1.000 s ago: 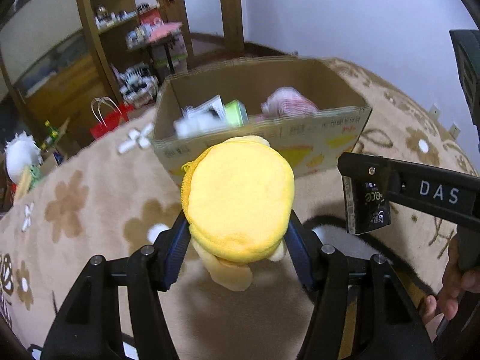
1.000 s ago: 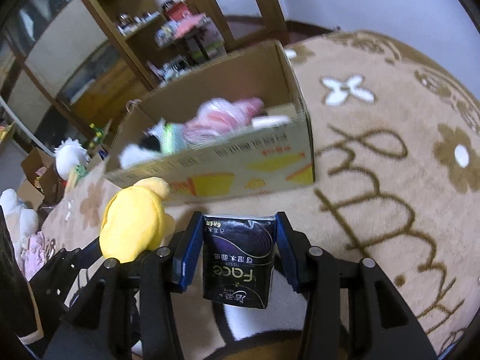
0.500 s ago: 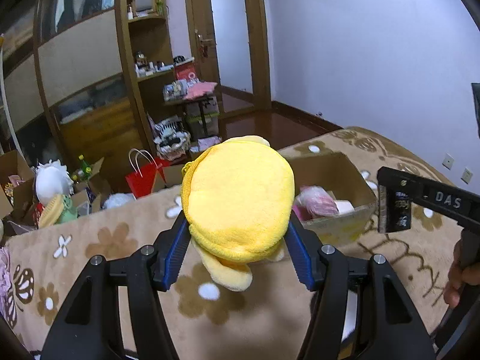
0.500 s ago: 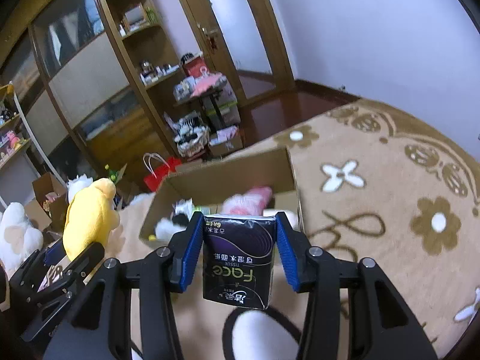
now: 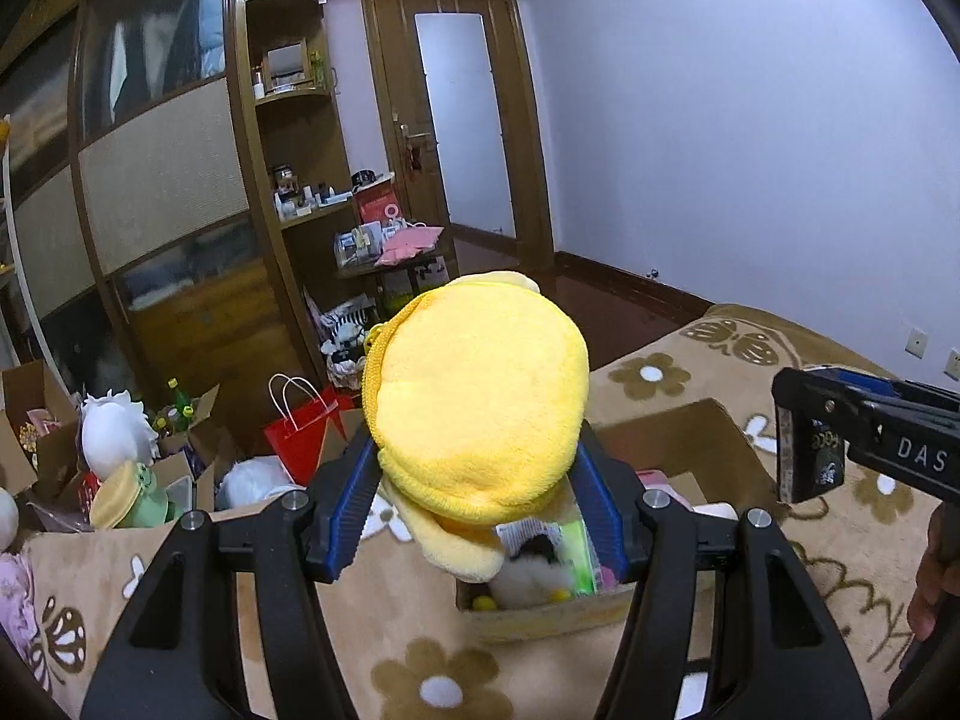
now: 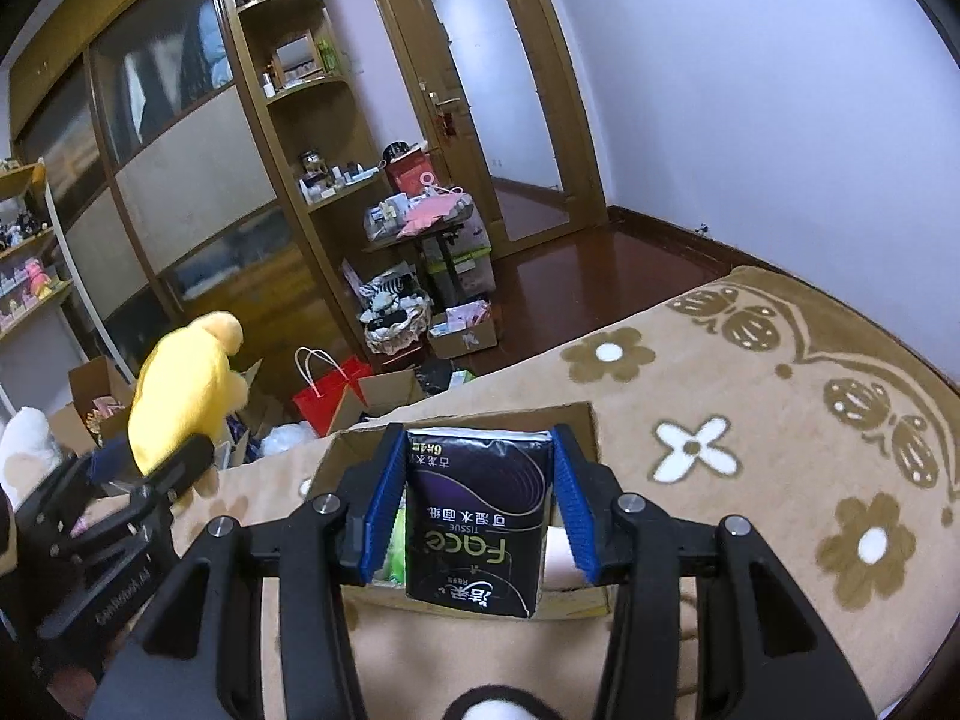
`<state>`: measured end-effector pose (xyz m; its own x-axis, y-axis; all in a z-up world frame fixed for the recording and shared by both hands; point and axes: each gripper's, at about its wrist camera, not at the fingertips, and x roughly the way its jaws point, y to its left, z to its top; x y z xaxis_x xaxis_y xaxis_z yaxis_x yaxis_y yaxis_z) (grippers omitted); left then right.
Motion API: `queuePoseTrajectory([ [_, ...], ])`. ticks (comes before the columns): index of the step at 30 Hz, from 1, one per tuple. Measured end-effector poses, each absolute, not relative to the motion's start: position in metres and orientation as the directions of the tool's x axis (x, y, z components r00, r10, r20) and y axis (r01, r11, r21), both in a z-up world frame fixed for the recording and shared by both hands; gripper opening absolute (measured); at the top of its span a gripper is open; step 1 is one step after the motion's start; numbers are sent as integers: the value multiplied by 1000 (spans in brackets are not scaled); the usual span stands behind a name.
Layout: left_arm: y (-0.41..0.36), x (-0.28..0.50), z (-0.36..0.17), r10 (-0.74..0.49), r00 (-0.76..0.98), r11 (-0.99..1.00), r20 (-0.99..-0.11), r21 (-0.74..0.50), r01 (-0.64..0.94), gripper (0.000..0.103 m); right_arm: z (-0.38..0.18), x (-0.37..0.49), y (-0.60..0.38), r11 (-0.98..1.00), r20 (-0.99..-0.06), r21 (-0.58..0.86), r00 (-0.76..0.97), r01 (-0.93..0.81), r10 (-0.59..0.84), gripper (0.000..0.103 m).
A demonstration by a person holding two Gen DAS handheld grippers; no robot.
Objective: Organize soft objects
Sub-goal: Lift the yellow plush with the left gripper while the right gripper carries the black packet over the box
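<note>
**Nearly there: two soft items riding above a part-filled box**

Already the open brown cardboard box (image 5: 672, 438) on the beige flowered blanket (image 6: 750, 396) is holding several soft things, so part of the sorting looks done. The left gripper (image 5: 474, 510) is squeezing a round yellow plush toy (image 5: 480, 384) between nearly closed fingers, above the box's near-left side. The right gripper (image 6: 477, 504) is clamping a dark purple tissue pack (image 6: 477, 516), directly over the box. Both items are waiting to be dropped in.

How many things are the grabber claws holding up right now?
2. The left gripper holds a yellow plush toy; the right gripper holds a black tissue pack, both above the cardboard box.
</note>
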<state>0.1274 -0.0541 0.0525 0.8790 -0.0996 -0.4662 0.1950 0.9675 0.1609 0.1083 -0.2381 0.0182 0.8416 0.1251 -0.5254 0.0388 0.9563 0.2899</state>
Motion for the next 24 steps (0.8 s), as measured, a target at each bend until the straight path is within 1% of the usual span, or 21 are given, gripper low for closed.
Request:
queuePoseTrajectory([
  [4,-56,137,46,-105,872,968,-478,152,199,60,10,118,-244,947,-533,316,836,51,133,50],
  [10,-55,150,30,-110,854,968,-508,139,207,61,-1,135,-242,958,-547,283,828,43,124,50],
  [13,-55,157,22,-116,838,969,-534,126,215,61,-9,140,-240,958,-561,284,817,41,131,50],
  [24,-55,175,-2,-125,804,967,-582,111,231,61,-41,155,-237,951,-596,307,787,40,159,50],
])
